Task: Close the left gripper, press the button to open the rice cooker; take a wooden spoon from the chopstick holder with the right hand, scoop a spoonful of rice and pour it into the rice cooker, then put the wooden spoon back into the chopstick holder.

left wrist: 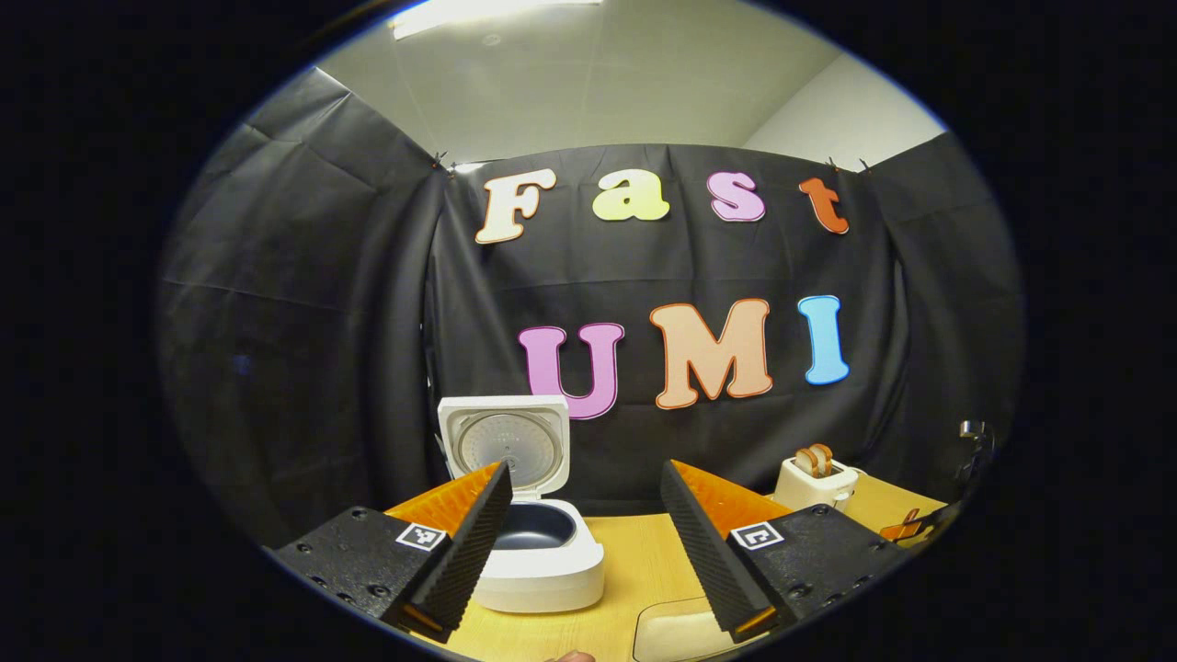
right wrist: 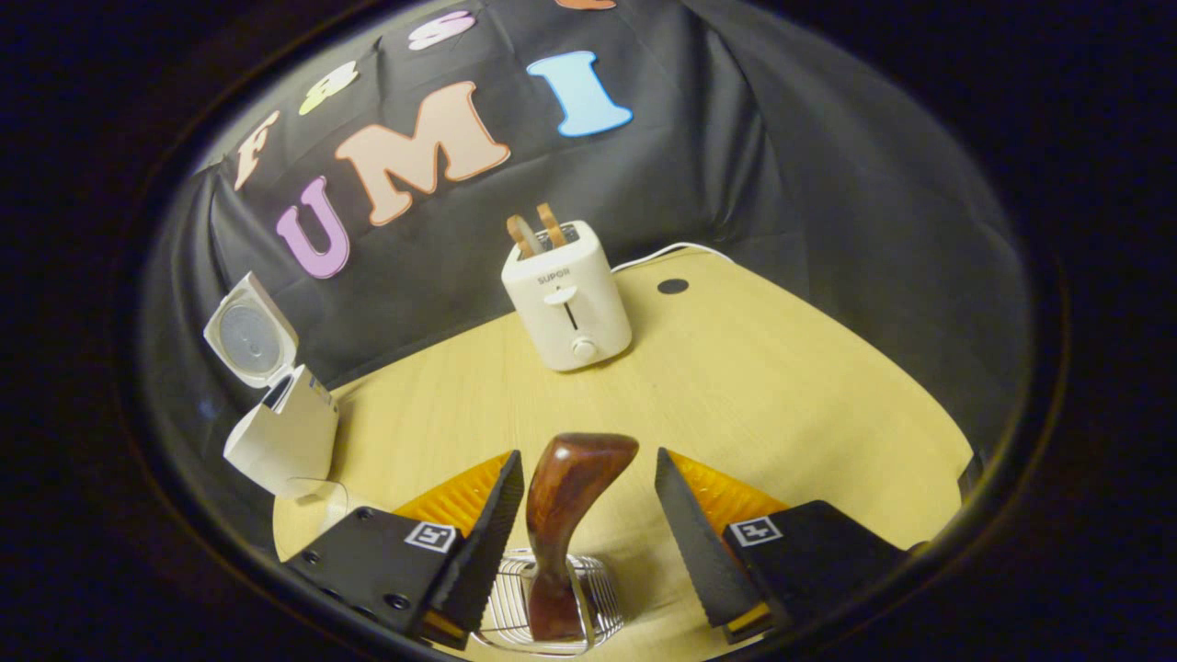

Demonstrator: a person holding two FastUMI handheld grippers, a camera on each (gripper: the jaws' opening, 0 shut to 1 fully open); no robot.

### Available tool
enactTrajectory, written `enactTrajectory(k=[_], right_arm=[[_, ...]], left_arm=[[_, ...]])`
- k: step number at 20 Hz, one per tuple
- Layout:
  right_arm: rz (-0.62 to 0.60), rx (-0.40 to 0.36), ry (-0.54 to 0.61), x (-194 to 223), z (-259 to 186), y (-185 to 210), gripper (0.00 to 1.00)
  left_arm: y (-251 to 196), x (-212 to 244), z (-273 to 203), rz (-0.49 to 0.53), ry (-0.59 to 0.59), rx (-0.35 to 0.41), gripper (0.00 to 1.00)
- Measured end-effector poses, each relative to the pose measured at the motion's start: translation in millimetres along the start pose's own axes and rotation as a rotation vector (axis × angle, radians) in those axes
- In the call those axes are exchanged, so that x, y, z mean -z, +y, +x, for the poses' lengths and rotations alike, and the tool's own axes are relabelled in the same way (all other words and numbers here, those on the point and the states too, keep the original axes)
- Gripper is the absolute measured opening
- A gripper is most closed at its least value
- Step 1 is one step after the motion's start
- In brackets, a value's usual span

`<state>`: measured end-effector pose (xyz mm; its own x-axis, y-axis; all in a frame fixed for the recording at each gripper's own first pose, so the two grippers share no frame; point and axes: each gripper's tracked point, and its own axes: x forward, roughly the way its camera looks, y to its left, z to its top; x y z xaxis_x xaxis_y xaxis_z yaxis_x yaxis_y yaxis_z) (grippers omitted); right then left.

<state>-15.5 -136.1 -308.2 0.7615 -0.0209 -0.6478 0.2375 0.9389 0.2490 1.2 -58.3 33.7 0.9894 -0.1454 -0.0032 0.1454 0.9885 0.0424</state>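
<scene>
The white rice cooker (left wrist: 542, 552) stands open on the wooden table, lid upright and dark inner pot showing. My left gripper (left wrist: 585, 469) hovers open just in front of it, with nothing between its fingers. In the right gripper view the cooker (right wrist: 280, 432) is far to the left. The dark wooden spoon (right wrist: 565, 515) stands handle-up in a wire chopstick holder (right wrist: 552, 607). My right gripper (right wrist: 588, 455) is open around the handle, which stands closer to the left finger; the jaws do not press on it. A pale rice container (left wrist: 680, 630) lies at the near table edge.
A white toaster (right wrist: 565, 294) with two slices of bread in it stands at the back of the table, also seen as the toaster (left wrist: 814, 478) on the right in the left gripper view. Its white cable runs along the back wall. The table (right wrist: 782, 386) stretches right of the holder.
</scene>
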Motion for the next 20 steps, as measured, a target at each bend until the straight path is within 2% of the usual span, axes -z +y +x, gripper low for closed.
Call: enactTrajectory(k=[1, 8, 10, 15, 16, 20], right_arm=[[-0.002, -0.016, 0.017, 7.2, -0.4, 4.3, 0.94], [-0.005, -0.041, 0.092, 29.3, -4.5, 11.2, 0.46], [0.002, -0.046, 0.093, 29.3, -5.0, 15.0, 0.25], [-0.039, -0.051, 0.071, 27.4, -9.5, 19.8, 0.12], [-0.048, -0.053, 0.060, 23.9, -14.3, 22.3, 0.15], [-0.055, -0.061, -0.012, -1.3, -29.2, 32.2, 0.14]], left_arm=[[-1.3, -0.1, -1.0, 0.003, 0.003, 0.001, 0.96], [0.2, 2.5, -7.9, -0.001, 0.008, -0.010, 0.97], [3.2, 2.1, -9.5, -0.002, 0.006, -0.018, 0.97], [7.8, 2.0, -13.5, -0.010, 0.004, -0.032, 0.96], [7.7, 2.1, -13.4, -0.013, 0.003, -0.032, 0.96], [12.0, -0.4, -11.1, -0.023, -0.007, -0.037, 0.97]])
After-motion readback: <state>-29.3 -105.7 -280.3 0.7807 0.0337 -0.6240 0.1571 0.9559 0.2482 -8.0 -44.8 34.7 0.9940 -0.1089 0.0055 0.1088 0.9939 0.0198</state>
